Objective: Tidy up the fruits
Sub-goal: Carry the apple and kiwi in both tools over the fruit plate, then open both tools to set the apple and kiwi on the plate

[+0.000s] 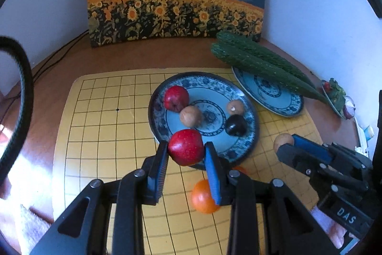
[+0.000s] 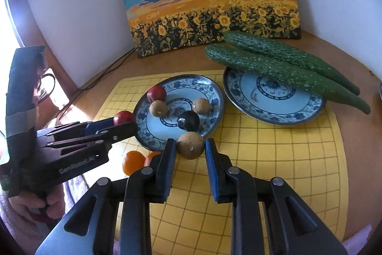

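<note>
My left gripper is shut on a red apple, held at the near rim of a blue-patterned plate. That plate holds another red apple, two brown round fruits and a dark plum. My right gripper is shut on a brown round fruit, at the same plate's near rim. In the right wrist view the left gripper holds its apple left of the plate. Two oranges lie on the yellow grid mat.
A second patterned plate at the right carries two long cucumbers that overhang its rim. A sunflower painting leans on the wall behind. Black cables run along the back left. A small dish of food sits far right.
</note>
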### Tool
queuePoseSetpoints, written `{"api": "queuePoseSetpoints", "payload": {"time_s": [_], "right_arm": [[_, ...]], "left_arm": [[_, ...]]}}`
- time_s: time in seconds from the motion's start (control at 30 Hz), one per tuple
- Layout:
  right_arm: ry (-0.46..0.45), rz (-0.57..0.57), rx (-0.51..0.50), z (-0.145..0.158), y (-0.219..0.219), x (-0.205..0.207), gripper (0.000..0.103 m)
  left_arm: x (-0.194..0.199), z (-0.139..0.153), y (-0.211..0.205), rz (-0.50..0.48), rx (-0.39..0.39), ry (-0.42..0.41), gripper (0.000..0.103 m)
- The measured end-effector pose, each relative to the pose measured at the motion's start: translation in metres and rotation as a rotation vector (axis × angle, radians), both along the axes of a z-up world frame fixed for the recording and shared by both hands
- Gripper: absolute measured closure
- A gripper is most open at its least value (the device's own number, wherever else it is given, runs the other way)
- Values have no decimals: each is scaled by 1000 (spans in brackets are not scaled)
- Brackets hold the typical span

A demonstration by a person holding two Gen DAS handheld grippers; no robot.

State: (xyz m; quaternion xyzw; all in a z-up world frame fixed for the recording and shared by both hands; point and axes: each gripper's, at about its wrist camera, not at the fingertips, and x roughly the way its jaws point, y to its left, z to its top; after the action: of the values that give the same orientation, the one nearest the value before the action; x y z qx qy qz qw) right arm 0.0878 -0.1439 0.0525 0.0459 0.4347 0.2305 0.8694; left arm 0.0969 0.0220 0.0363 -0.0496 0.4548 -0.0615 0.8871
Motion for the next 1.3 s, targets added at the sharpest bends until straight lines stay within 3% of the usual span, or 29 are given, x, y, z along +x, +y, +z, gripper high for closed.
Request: {"api": "queuePoseSetpoints", "payload": {"time_s": [0.47,0.83,0.97,1.3], "right_arm": [[28,61,-28,-21,30,14,77],[16,74,-55,-20,35,14,77],[20,81,-40,-20,36,12,70],[8,57,-16,-16,28,3,66]], "left_arm": [[18,-11,3,-2,-4,15,71],[19,-11,3,-9,-7,17,71],[16,-9,1,-12,-1,9,69],[-5,5,7,8,-35,-14,64]]}}
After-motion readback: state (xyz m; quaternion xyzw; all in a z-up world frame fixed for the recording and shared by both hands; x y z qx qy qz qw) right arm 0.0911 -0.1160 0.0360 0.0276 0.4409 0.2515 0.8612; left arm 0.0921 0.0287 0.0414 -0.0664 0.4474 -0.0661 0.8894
